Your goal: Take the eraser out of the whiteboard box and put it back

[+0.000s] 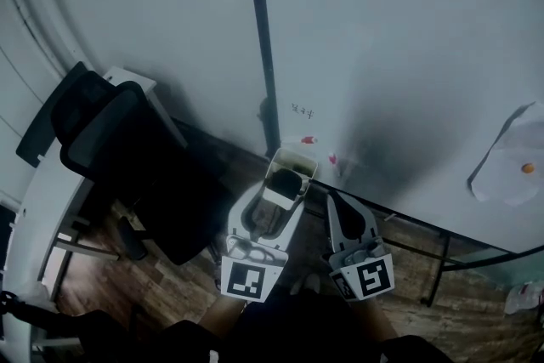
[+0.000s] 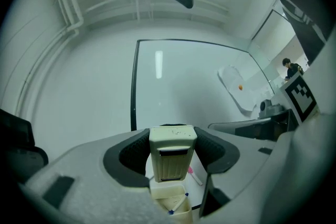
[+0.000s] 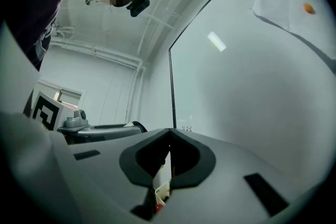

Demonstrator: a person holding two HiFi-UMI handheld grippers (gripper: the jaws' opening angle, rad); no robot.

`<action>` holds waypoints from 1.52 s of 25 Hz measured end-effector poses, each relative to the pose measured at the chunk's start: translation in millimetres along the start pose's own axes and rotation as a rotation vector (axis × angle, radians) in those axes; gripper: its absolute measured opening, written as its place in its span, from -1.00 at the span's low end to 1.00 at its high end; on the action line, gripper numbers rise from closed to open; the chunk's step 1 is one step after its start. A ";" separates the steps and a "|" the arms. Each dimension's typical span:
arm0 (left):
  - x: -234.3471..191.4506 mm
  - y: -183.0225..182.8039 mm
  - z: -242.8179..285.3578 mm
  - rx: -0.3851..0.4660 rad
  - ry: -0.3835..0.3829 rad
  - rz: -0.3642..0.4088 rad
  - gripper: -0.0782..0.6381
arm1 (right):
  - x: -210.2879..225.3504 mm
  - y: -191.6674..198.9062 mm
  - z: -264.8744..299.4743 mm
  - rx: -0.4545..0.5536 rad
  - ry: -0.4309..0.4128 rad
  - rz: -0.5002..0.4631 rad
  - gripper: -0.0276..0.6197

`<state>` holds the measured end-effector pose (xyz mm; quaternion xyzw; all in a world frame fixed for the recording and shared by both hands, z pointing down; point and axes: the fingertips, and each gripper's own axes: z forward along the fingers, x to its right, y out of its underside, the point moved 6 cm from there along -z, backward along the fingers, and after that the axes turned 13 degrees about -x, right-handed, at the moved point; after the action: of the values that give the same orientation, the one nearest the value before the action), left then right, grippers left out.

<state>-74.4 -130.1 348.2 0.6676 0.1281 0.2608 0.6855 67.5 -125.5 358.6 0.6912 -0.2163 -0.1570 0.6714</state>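
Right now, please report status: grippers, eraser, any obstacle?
Left gripper jaws shut on eraser, over the open whiteboard box. Right gripper jaws shut, empty. Nothing seen blocking the box.

Your left tool [image 1: 281, 186] is clamped on the eraser [image 2: 173, 157]; your right tool [image 1: 334, 201] sits beside it, jaws together, empty.

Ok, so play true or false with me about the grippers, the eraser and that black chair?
The left gripper is shut on the cream block-shaped eraser. True.
The eraser lies inside the small cream whiteboard box. False: the gripper holds it over the box.
The right gripper holds a marker. False: it is shut and empty.
A black office chair stands at the head view's left. True.
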 end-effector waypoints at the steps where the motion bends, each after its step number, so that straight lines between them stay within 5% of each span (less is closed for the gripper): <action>1: -0.1 -0.4 -3.1 0.002 0.002 0.005 -0.08 | -1.2 -0.5 -2.1 0.007 0.007 0.000 -0.91; 6: -2.0 -2.0 -11.0 0.004 0.007 0.044 -0.08 | -8.2 -0.4 -2.2 0.006 0.000 0.002 -0.91; 38: -8.8 7.1 -13.1 -0.014 -0.005 -0.027 -0.08 | -10.8 8.4 -4.3 -0.015 0.003 0.028 -0.91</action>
<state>-90.0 -123.8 352.7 0.6616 0.1334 0.2506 0.6941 59.6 -116.3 366.4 0.6834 -0.2236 -0.1482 0.6789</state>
